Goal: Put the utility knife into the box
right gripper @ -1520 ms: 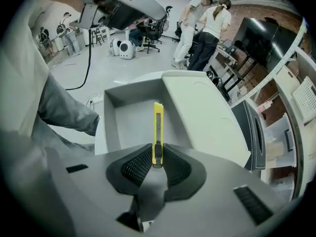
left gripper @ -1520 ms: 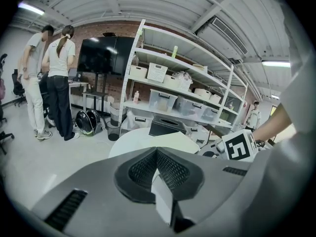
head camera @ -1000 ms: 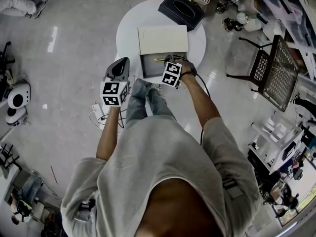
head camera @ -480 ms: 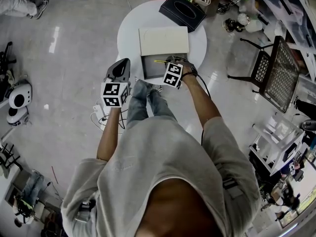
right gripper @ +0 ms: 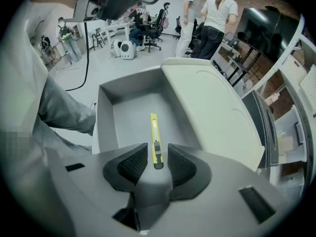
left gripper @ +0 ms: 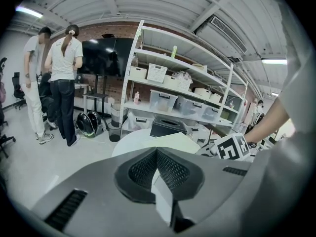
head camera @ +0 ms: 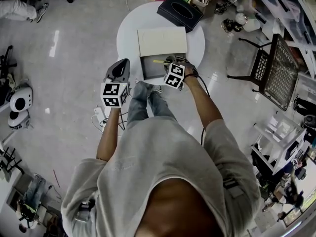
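Observation:
A yellow utility knife (right gripper: 155,142) lies lengthwise on the floor of the open grey box (right gripper: 106,117), its near end between the spread jaws of my right gripper (right gripper: 157,158). The jaws are opening and the pads stand clear of the knife. In the head view the right gripper (head camera: 170,64) hovers over the box (head camera: 148,69), with the knife (head camera: 159,61) at the box's far edge. The box's pale lid (head camera: 162,40) lies folded back. My left gripper (head camera: 120,67) is held off the table's left side, its pads (left gripper: 148,168) pressed together on nothing.
The box sits on a round white table (head camera: 128,28) with a black tissue box (head camera: 180,6) at the back. A mesh chair (head camera: 276,68) stands to the right. Two people (left gripper: 61,83) stand near the shelving (left gripper: 173,93). My legs are under the table's near edge.
The right gripper's marker cube has crept slightly right over the box. The left gripper has stayed where it was.

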`<state>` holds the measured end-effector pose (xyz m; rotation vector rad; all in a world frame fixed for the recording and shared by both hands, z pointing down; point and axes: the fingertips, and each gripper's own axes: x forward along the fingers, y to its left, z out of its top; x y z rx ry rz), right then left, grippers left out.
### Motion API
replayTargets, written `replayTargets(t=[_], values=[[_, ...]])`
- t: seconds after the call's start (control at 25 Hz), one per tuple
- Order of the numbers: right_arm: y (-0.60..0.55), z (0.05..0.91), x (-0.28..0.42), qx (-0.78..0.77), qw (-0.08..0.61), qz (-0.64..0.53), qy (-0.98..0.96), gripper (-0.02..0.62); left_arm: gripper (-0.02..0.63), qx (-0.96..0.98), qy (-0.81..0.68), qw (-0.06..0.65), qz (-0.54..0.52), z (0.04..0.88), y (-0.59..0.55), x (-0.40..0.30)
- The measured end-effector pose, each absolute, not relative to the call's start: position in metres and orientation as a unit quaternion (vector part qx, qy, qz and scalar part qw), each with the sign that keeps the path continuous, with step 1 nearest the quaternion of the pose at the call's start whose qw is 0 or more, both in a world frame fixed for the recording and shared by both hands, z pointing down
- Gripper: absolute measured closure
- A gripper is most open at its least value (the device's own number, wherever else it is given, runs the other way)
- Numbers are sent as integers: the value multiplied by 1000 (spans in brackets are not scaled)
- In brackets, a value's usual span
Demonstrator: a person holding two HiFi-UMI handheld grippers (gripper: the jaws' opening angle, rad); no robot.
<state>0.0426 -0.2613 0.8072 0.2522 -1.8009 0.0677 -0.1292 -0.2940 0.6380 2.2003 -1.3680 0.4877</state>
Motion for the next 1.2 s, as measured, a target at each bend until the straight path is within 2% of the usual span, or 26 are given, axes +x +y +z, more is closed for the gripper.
replayTargets(t=[0.36, 0.56, 0.68, 0.88, 1.0, 1.2], values=[[-271, 772, 45, 203, 555, 47, -805, 526, 588, 819, -490, 242, 175, 635, -295, -116], [-269, 760, 52, 259, 517, 96, -810, 559, 588, 824, -482, 240, 175, 633, -291, -106], [-271, 749, 57, 314, 461, 169, -812, 565, 588, 826, -480, 237, 175, 631, -290, -103], [-283, 729, 85, 421, 325, 305, -790, 565, 588, 829, -481, 229, 172, 624, -289, -99], [-286, 712, 98, 460, 273, 321, -781, 565, 588, 830, -482, 223, 169, 619, -290, -98], [-292, 680, 106, 493, 232, 294, -785, 566, 588, 833, -487, 210, 162, 605, -292, -97]])
